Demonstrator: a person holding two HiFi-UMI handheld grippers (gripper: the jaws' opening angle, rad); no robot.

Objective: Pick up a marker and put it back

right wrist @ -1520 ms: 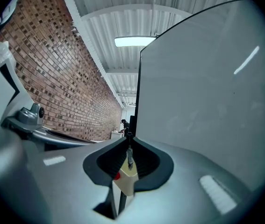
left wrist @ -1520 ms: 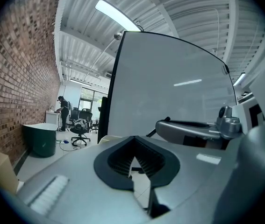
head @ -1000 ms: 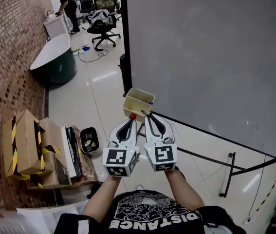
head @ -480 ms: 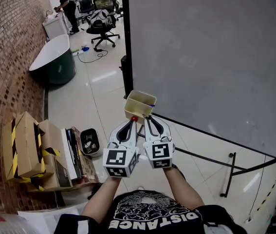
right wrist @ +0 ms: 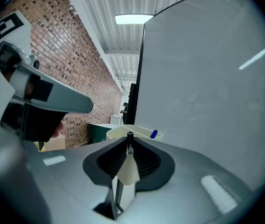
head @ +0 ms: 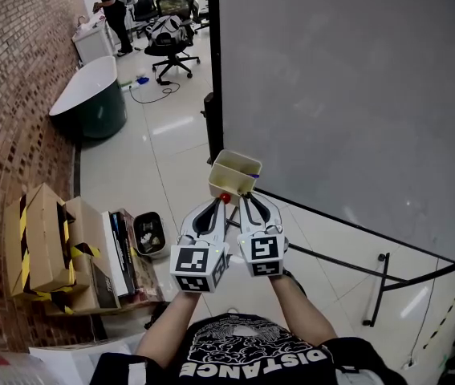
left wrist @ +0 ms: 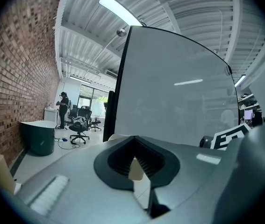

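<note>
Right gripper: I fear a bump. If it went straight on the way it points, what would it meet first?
The cream bin: its near wall sits dead ahead of the right gripper, whose jaws pinch what seems a thin dark marker. How far off is hard to judge.

Operator: What shifted position?

Technician: The left gripper [head: 220, 204] and right gripper [head: 244, 196] advanced slightly toward the cream bin [head: 229, 184]. The red end of the marker [head: 225, 198] moved nearer the bin's near wall.
</note>
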